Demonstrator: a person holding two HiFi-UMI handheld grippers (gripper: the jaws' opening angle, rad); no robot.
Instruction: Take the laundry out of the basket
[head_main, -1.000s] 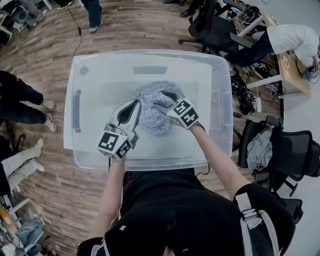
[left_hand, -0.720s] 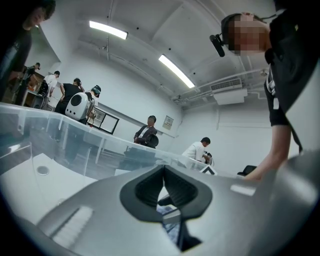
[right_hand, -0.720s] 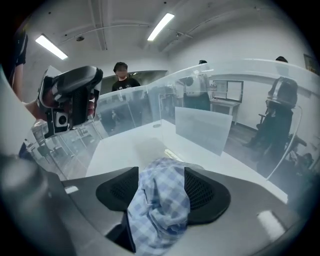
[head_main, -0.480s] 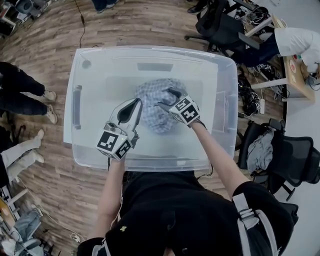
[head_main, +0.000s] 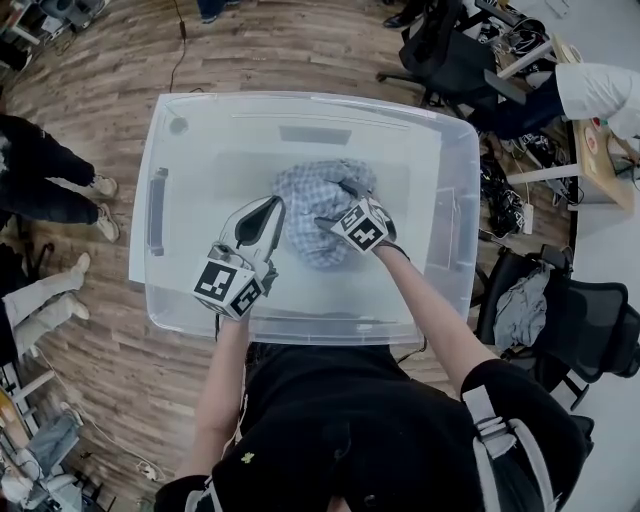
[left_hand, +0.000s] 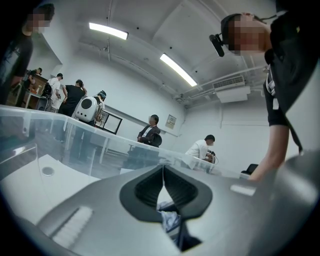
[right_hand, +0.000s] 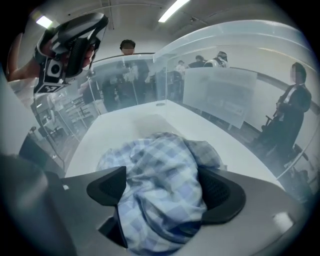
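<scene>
The blue checked laundry (head_main: 312, 200) (right_hand: 160, 175) lies bunched in the middle of the basket (head_main: 300, 98), a little towards its far wall. Your right gripper (head_main: 335, 203) (right_hand: 162, 189) straddles the heap from its near right side. Its jaws have just been opening and stand wide apart, with the cloth bulging up between them. Your left gripper (head_main: 274, 208) (left_hand: 163, 167) sits at the heap's left edge, jaws pressed together at the tips. The basket rests on a wooden floor (head_main: 100, 370), with an office chair (head_main: 580, 320) off its right edge.
</scene>
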